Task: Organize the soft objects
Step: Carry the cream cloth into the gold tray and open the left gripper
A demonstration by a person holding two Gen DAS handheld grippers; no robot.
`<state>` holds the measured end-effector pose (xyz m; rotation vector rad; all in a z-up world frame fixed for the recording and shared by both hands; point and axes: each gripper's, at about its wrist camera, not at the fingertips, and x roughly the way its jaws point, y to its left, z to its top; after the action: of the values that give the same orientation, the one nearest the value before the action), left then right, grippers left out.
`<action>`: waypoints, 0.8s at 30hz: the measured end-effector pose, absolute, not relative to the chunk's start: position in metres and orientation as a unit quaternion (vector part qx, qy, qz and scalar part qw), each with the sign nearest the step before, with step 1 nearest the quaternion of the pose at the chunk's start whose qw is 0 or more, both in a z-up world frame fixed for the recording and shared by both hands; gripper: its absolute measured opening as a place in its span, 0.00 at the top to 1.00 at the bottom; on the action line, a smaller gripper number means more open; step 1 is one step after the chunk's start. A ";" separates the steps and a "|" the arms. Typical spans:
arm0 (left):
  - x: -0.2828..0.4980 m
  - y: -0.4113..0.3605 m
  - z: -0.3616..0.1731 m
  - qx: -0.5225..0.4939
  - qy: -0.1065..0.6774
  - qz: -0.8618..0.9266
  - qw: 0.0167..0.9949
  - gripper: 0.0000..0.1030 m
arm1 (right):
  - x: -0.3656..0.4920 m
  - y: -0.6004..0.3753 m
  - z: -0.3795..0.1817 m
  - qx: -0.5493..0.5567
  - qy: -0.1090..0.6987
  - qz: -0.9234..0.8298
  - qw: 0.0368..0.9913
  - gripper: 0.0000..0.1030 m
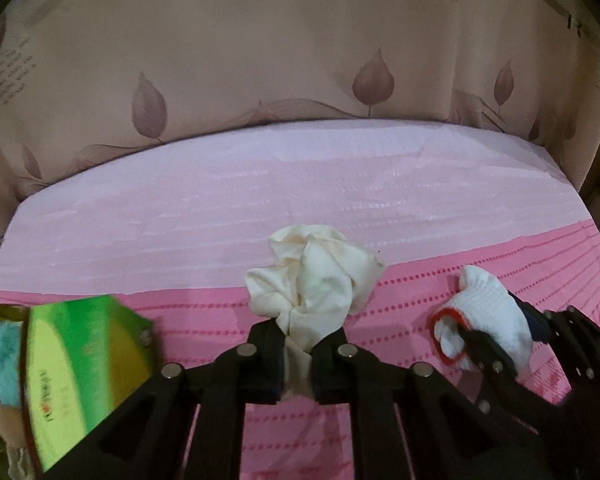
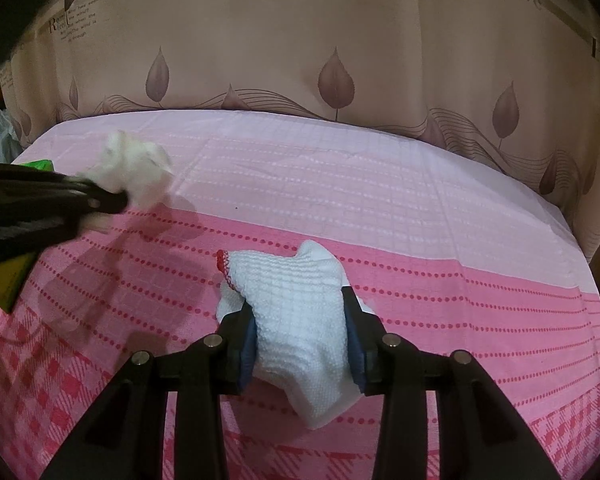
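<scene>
Between the left tongs (image 1: 296, 344), the cream cloth's (image 1: 312, 280) pinched end is hidden.

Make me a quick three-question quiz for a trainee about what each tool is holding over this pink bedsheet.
1. True or false: the left tool is shut on the cream cloth.
2. What does the right tool grip? A) white knitted glove B) green box C) nothing
3. What colour trims the glove's cuff?

Key: 1 true; 2 A; 3 red.
</scene>
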<state>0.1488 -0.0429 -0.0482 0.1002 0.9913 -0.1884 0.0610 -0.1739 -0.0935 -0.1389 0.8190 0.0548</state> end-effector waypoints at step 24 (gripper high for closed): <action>0.084 0.029 0.025 0.043 0.424 -0.067 0.902 0.91 | 0.060 -0.172 -0.093 -0.081 0.398 0.020 0.914 0.64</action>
<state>0.0844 0.0287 0.0251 0.0880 0.8772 -0.1394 0.0600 -0.1721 -0.0929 -0.1672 0.8187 0.0404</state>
